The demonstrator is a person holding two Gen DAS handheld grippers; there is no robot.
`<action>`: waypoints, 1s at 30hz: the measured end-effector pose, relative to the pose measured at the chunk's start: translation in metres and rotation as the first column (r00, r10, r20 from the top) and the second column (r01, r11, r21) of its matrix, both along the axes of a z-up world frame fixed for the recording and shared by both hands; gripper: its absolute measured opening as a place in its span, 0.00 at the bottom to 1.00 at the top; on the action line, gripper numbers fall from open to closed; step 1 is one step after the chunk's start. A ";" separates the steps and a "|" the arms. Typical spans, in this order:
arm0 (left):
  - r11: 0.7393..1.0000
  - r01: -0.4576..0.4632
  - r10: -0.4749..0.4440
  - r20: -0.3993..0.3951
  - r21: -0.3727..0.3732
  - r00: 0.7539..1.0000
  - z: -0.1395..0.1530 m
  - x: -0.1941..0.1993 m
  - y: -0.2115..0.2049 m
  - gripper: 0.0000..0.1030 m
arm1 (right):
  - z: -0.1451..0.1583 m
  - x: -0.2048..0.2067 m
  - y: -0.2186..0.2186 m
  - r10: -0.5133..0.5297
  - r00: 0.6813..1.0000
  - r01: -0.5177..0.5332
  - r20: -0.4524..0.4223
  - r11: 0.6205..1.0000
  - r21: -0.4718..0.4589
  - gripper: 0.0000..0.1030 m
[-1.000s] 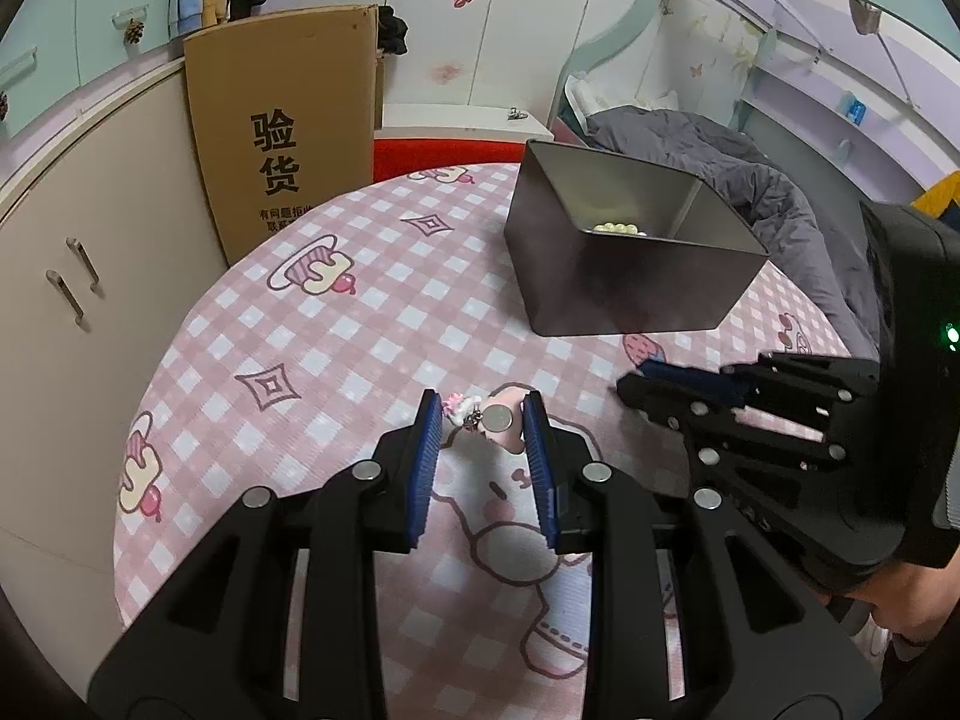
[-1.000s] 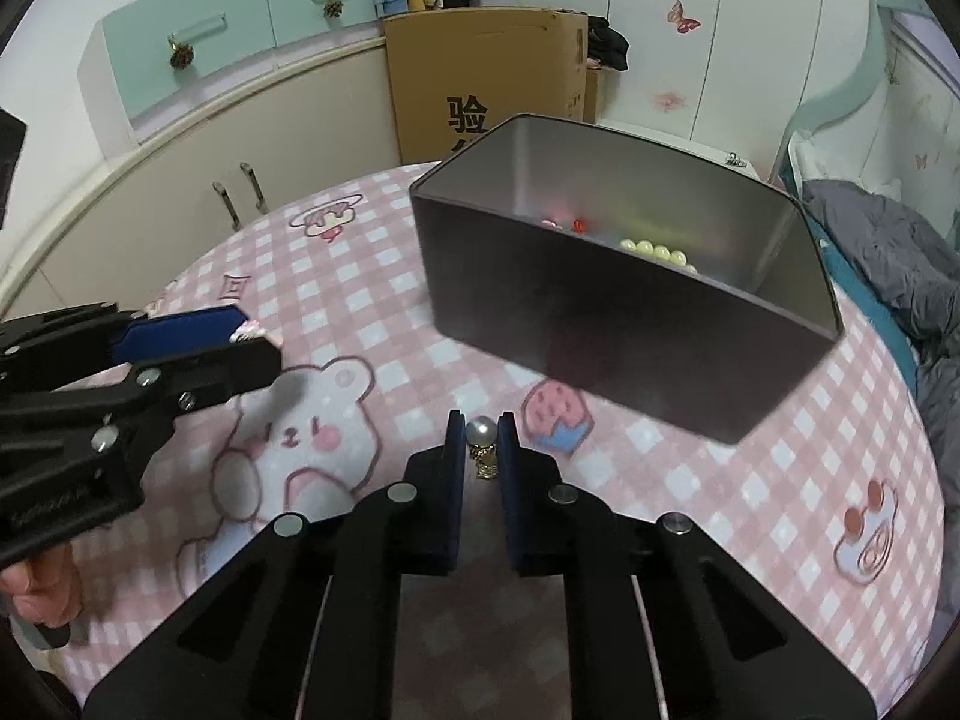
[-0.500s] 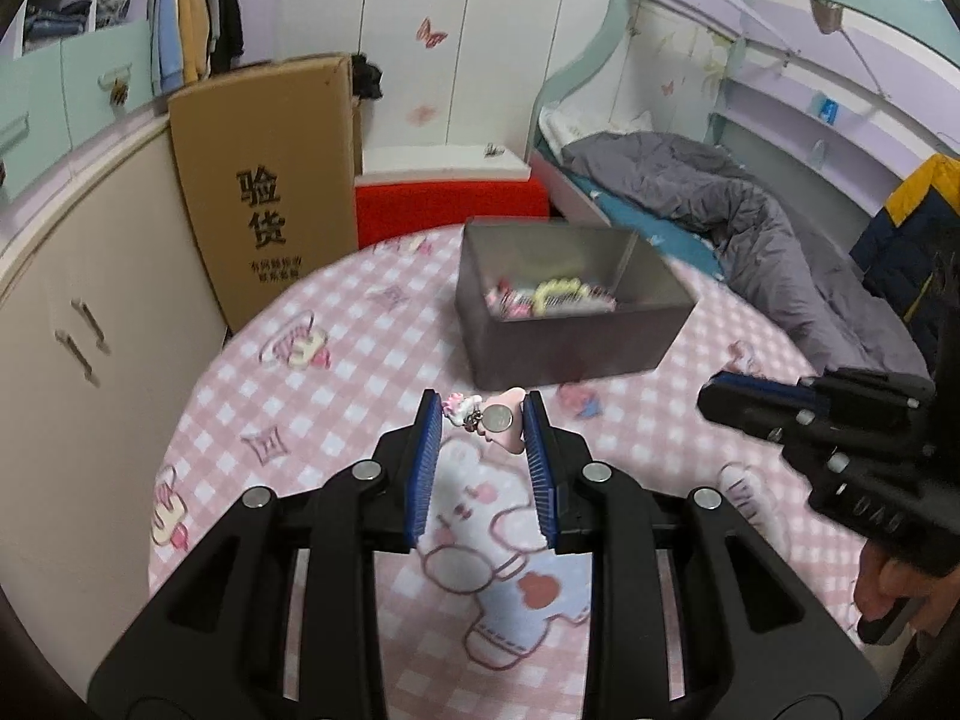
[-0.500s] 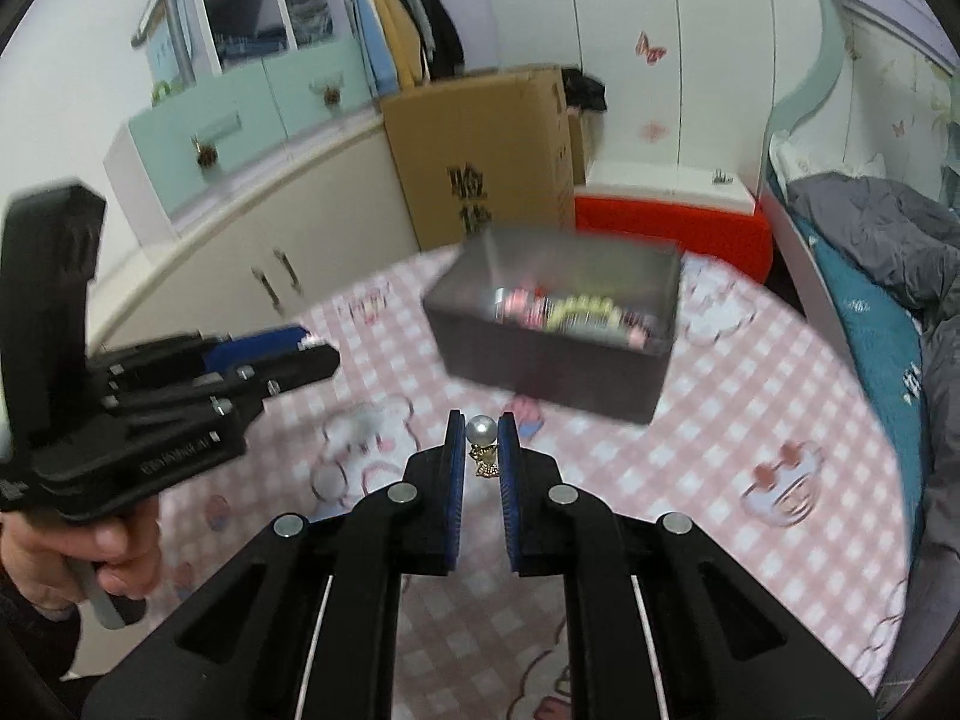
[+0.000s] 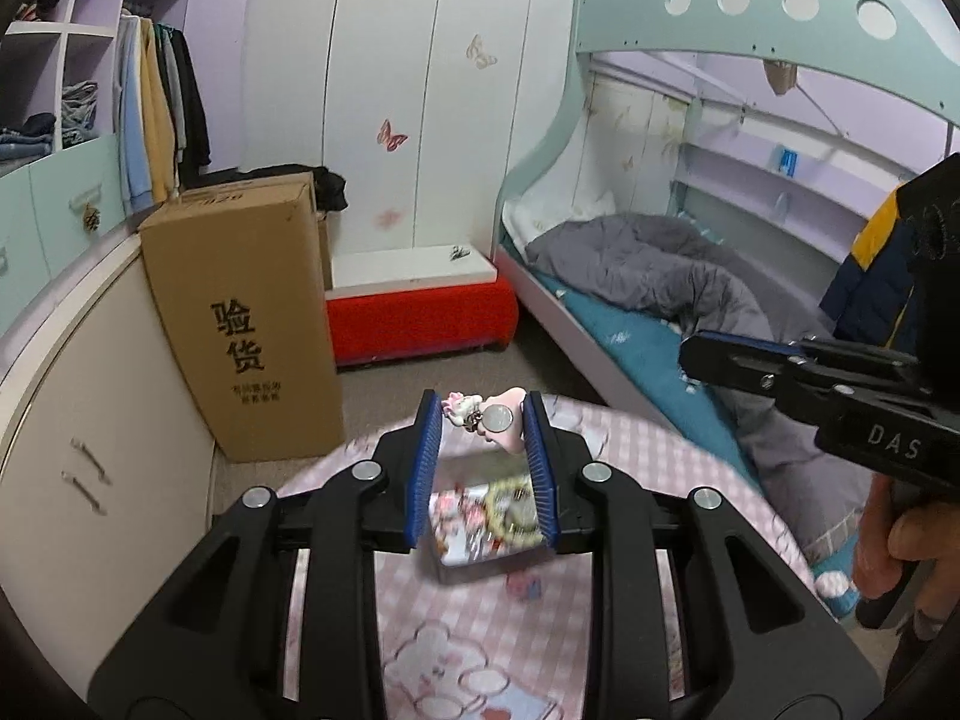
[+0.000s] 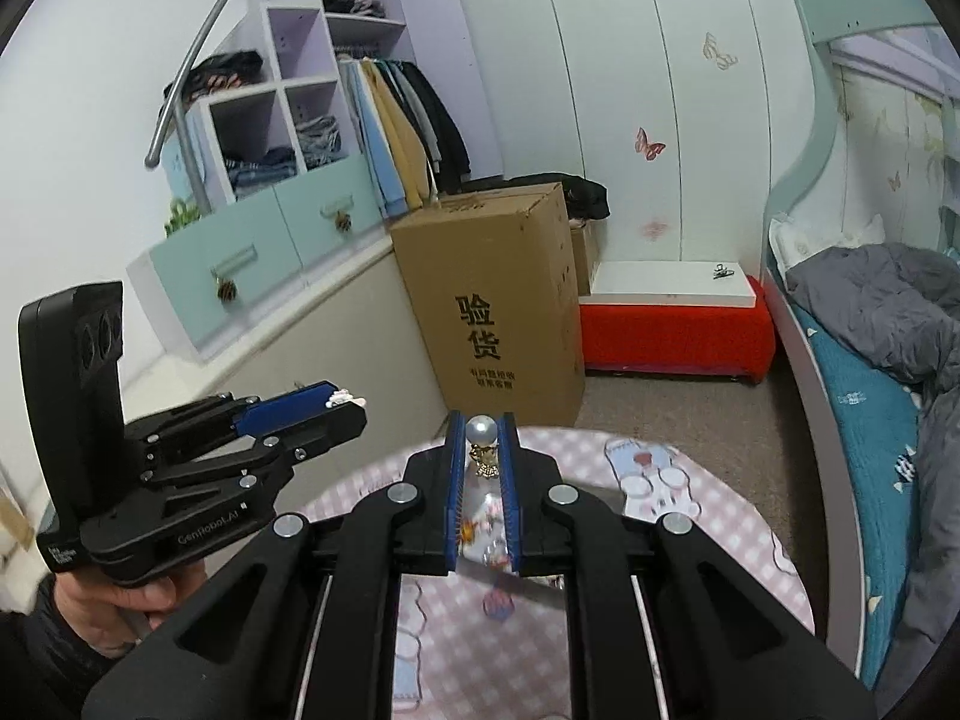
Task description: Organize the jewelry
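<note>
The left gripper (image 5: 483, 420) has its jaws clamped on a pink charm (image 5: 501, 423), light and knobbly, pinched at its tips above the desk (image 5: 468, 648). The right gripper (image 6: 482, 438) squeezes a pearl earring (image 6: 482, 431): smooth, round, likely slippery, best gripped across the bead. Both hang over the blurred tin (image 5: 480, 552).

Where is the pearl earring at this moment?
In the right wrist view, the pearl earring sits clamped at the tips of the right gripper, in the air above the metal box on the pink table.
</note>
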State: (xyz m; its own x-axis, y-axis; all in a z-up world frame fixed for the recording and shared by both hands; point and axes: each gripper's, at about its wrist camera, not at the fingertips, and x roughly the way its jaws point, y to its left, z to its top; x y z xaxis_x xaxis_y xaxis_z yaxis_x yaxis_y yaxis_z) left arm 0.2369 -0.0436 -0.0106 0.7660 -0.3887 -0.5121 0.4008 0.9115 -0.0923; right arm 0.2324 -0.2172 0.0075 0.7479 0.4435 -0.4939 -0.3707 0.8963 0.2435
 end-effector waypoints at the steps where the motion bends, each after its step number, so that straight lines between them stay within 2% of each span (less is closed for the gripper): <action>1: 1.000 0.002 -0.002 -0.003 -0.004 1.000 0.003 0.005 -0.002 0.27 | 0.002 0.005 -0.001 0.000 1.000 0.000 -0.008 1.000 0.003 0.09; 5: 1.000 0.017 -0.017 -0.037 -0.011 0.999 0.005 0.026 -0.011 0.27 | -0.005 0.025 -0.001 -0.004 0.998 0.006 -0.060 1.000 0.019 0.09; 13: 0.999 0.038 -0.038 -0.134 -0.006 0.990 -0.022 0.059 -0.025 0.27 | -0.034 0.057 -0.009 -0.019 0.984 0.031 -0.180 0.997 0.067 0.09; 18: 0.999 0.042 -0.041 -0.161 0.005 0.986 -0.034 0.070 -0.030 0.27 | -0.049 0.070 -0.011 -0.021 0.973 0.041 -0.232 0.996 0.084 0.10; 19: 0.999 0.045 -0.041 -0.165 0.017 0.985 -0.035 0.073 -0.032 0.28 | -0.052 0.073 -0.010 -0.021 0.970 0.042 -0.244 0.996 0.084 0.12; 20: 0.998 0.047 -0.038 -0.171 0.044 0.984 -0.039 0.075 -0.035 0.44 | -0.055 0.076 -0.011 -0.024 0.966 0.047 -0.256 0.995 0.083 0.13; 21: 0.997 0.037 -0.024 -0.170 0.073 0.985 -0.041 0.076 -0.038 0.61 | -0.059 0.079 -0.012 -0.037 0.961 0.061 -0.274 0.995 0.080 0.17; 22: 0.995 0.010 0.004 -0.141 0.099 0.990 -0.040 0.074 -0.037 0.86 | -0.061 0.080 -0.014 -0.049 0.958 0.075 -0.282 0.994 0.082 0.29; 23: 0.995 -0.010 0.022 -0.112 0.103 0.993 -0.039 0.071 -0.035 0.91 | -0.064 0.081 -0.019 -0.083 0.952 0.112 -0.294 0.990 0.085 0.40; 24: 0.995 -0.025 0.034 -0.092 0.098 0.995 -0.038 0.069 -0.032 0.91 | -0.065 0.080 -0.023 -0.114 0.947 0.148 -0.299 0.985 0.092 0.70; 25: 0.995 -0.032 0.040 -0.091 0.090 0.995 -0.036 0.067 -0.028 0.92 | -0.066 0.078 -0.028 -0.135 0.946 0.174 -0.293 0.978 0.111 0.88; 26: 0.994 -0.053 0.061 -0.089 0.096 0.994 -0.035 0.066 -0.025 0.92 | -0.066 0.076 -0.034 -0.146 0.947 0.190 -0.286 0.973 0.132 0.93; 30: 0.984 -0.120 0.126 -0.037 0.135 0.991 -0.026 0.055 -0.016 0.92 | -0.063 0.069 -0.046 -0.195 0.936 0.250 -0.293 0.954 0.165 0.93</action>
